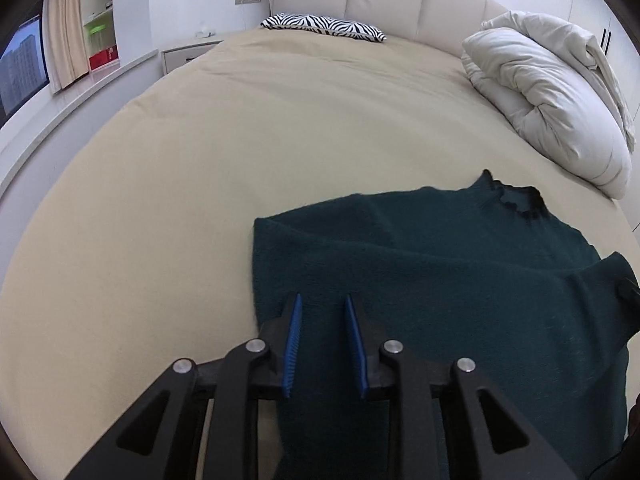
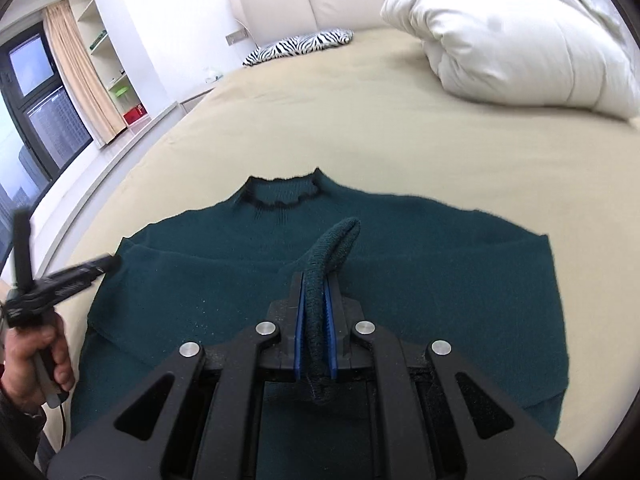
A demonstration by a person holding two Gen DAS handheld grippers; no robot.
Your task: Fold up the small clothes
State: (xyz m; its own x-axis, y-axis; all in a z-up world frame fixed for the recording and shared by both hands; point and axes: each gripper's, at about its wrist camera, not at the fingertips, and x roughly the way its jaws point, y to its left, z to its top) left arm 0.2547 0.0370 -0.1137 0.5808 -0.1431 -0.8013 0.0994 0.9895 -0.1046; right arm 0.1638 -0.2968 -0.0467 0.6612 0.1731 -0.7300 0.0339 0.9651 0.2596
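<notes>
A: Left wrist view. Your left gripper [image 1: 322, 300] has its blue pads [image 1: 294, 332] parted, a gap between them and nothing pinched. It hangs over the left edge of the dark green sweater [image 1: 440, 280], which lies flat on the beige bed sheet [image 1: 160, 200]. Collar [image 1: 516, 196] at 2 o'clock from the jaws. Only the tip of the other tool shows, at the far right edge.

B: Right wrist view gives you what that one lacks. Your right gripper [image 2: 316, 280] is clamped on a rolled fold of sweater [image 2: 400, 272] knit, which arches up past the fingertips towards 12 o'clock. Your hand [image 2: 36, 356] on the left gripper's [image 2: 106, 264] handle shows at 9 o'clock, its tip just over the sweater's edge.

A: Background: white duvet [image 1: 552, 100] at 2 o'clock, zebra-print pillow [image 1: 324, 26] at 12.

B: Same duvet [image 2: 500, 40] here, at 1 o'clock.
</notes>
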